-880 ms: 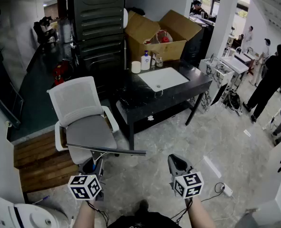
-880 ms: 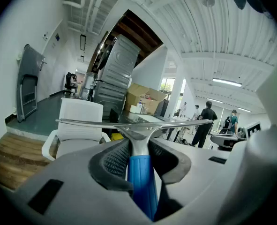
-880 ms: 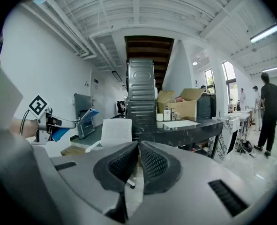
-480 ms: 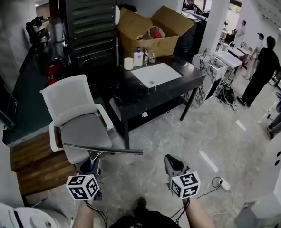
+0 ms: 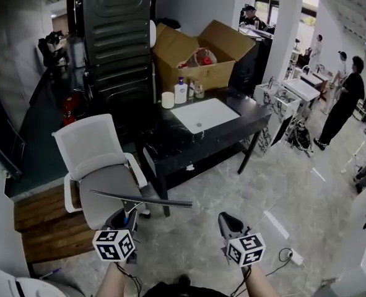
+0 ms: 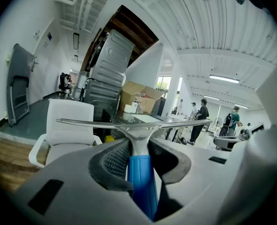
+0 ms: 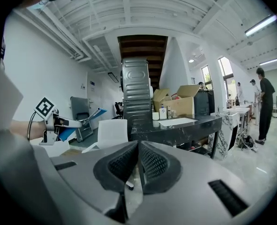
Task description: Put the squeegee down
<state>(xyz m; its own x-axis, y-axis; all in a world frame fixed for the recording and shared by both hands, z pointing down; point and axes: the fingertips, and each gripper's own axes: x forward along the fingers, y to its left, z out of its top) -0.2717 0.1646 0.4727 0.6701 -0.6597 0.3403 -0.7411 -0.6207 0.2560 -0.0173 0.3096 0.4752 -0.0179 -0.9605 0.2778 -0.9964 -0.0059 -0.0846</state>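
A grey tiled floor point(image 5: 294, 184) takes up most of the head view, with a strip of wooden boards point(image 5: 43, 218) at the left. A tall dark ribbed metal panel point(image 5: 117, 36) stands at the back. In front of it is a black table point(image 5: 170, 138) with a white sink point(image 5: 204, 114) set into its top. An open cardboard box point(image 5: 198, 73) sits at the table's far edge. A white chair point(image 5: 93, 147) stands just left of the table. A person in black point(image 5: 344, 104) stands far off at the right.

The squeegee point(image 6: 140, 177) is up in the air, not resting on anything. In the head view its long metal blade lies crosswise and about level, over the front edge of the chair seat. The left gripper point(image 5: 122, 220) has it by the blue handle. Its ribbed fingers point(image 6: 116, 161) press on both sides just below the metal neck, partly closed around the handle's width.

The right gripper point(image 7: 138, 161) hangs over bare floor, well apart from the left one. Its pads point(image 7: 124, 165) are closed together with nothing between them.

A white pump bottle point(image 5: 181, 91) and a small white cup point(image 5: 167, 100) stand on the table, between the box and the sink.
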